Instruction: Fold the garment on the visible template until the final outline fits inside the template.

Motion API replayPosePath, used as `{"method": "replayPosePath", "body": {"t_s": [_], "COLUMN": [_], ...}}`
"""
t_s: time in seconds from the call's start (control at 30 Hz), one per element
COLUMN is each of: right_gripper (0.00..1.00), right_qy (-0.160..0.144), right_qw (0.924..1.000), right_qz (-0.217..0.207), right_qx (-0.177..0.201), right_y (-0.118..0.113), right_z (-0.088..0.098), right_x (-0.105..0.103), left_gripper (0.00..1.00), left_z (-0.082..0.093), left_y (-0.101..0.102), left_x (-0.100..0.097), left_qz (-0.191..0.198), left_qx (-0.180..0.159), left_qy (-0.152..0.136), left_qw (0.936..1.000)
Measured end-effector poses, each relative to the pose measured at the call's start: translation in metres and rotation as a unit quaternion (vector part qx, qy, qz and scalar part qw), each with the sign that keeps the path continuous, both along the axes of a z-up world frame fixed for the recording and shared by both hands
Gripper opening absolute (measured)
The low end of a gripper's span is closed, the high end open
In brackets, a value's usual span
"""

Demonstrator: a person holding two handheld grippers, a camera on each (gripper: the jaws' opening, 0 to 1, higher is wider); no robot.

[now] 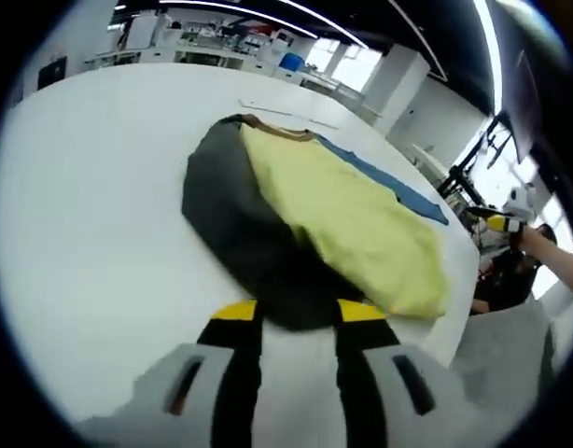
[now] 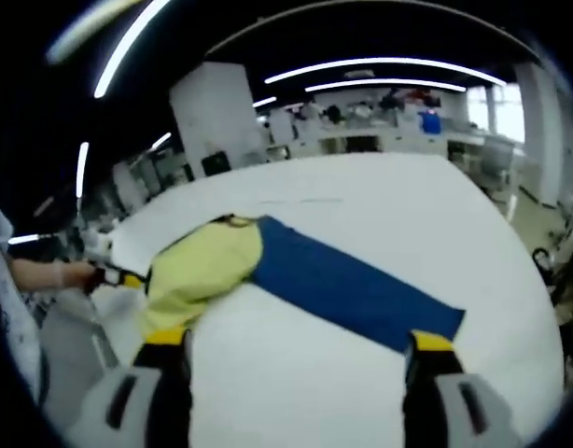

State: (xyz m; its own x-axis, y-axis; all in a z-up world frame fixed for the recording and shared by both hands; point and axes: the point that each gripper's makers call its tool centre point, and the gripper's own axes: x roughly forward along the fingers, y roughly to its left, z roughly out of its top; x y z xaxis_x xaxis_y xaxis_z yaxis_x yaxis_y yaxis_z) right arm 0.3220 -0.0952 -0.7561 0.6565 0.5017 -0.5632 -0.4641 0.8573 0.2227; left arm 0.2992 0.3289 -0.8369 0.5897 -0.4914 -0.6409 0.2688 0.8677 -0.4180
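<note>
Garment (image 1: 305, 224): spread on the white table (image 1: 90, 233), at 12 o'clock from the left gripper (image 1: 296, 313).
Left gripper: jaws parted, dark hem overlapping the tips; grasp cannot be told.
Right gripper (image 2: 296, 341): released, jaws wide, garment between.

Broad white worktop (image 2: 380, 215), carrying one garment (image 1: 342, 210) spread flat (yellow, dark grey and blue panels), with thin template lines (image 1: 277, 112) marked just beyond its collar.

Left hand-held gripper (image 1: 296, 322), 2 black jaws, yellow tips, grey mounts
</note>
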Motion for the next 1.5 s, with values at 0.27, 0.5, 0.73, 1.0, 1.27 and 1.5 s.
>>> {"method": "replayPosePath", "body": {"t_s": [0.27,0.5,0.73,1.0,1.27,1.5], "right_gripper": [0.93,0.92,0.9,0.9,0.89,0.89], "right_qy": [0.007,0.008,0.011,0.014,0.014,0.018], "right_qw": [1.0,0.9999,0.9997,0.9995,0.9992,0.9988], "right_qz": [-0.003,-0.008,-0.011,-0.013,-0.024,-0.033], "right_qx": [0.005,0.012,0.016,0.023,0.028,0.032], "right_y": [0.003,0.004,0.006,0.01,0.006,0.002], "right_z": [-0.003,-0.005,-0.006,-0.007,-0.006,-0.01], "right_x": [-0.007,-0.013,-0.015,-0.021,-0.027,-0.031], "left_gripper": [0.01,0.0,0.0,0.0,0.0,0.0], "left_z": [-0.005,0.037,0.079,0.089,0.087,0.068], "left_y": [0.006,0.009,0.001,-0.029,-0.072,-0.089], "left_x": [0.006,0.024,0.054,0.084,0.096,0.108], "left_qz": [0.03,0.054,0.022,-0.022,-0.064,-0.078], "left_qx": [-0.006,-0.038,-0.046,-0.045,-0.056,-0.055], "left_qy": [0.008,-0.038,-0.08,-0.087,-0.086,-0.07], "left_qw": [0.9995,0.9971,0.9955,0.9949,0.9927,0.993]}}
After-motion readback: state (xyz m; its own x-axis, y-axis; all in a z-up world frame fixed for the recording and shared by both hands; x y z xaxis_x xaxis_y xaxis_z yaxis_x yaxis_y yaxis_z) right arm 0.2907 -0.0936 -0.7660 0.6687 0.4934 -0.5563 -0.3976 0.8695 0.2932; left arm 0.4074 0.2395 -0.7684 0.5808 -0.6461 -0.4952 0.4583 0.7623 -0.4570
